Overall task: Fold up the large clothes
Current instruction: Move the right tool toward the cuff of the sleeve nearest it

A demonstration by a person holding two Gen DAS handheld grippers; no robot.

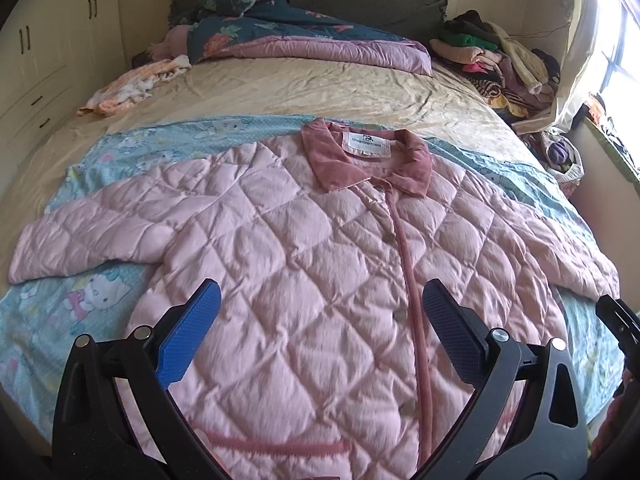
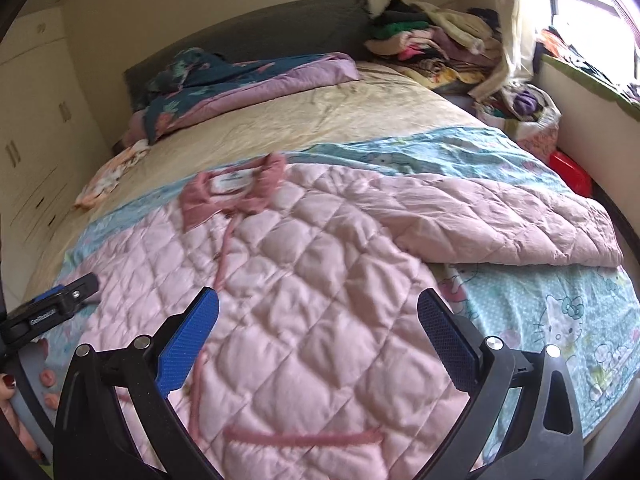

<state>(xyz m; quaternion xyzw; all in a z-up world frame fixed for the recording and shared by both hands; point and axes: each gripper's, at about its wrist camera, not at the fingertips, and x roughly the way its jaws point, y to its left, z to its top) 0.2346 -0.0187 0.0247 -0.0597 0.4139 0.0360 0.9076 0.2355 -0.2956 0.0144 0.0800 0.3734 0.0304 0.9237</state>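
A pink quilted jacket (image 1: 320, 248) is lying face up and buttoned on a blue cartoon-print sheet (image 1: 72, 304) at the near end of the bed (image 1: 304, 88), its darker pink collar (image 1: 360, 160) pointing toward the headboard and both sleeves spread out to the sides. The left gripper (image 1: 320, 328) is hovering over the lower front of the jacket with its blue pads wide apart and nothing between them; the right gripper (image 2: 318, 328) is doing the same over the jacket's right half, also spread wide and holding nothing. No fold looks to have been started, so the step in hand is judged to be taking hold for the first fold. To do it well, each gripper should probably be travelling outward to its own side rather than closing here on the middle of the panel, where the thick padding would bunch between the pads. The right sleeve (image 2: 500, 220) is lying well out over the sheet toward the bed's edge, and the left sleeve (image 1: 92, 236) is stretching out the other way; pinching near a cuff or the shoulder seam, through both layers, should give a clean edge to carry inward across the chest. The quilting looks puffy and springy, so the fold is likely to want pressing flat. The piled bedding (image 1: 280, 32) and heap of clothes (image 1: 496, 56) at the far end are well clear of the jacket.
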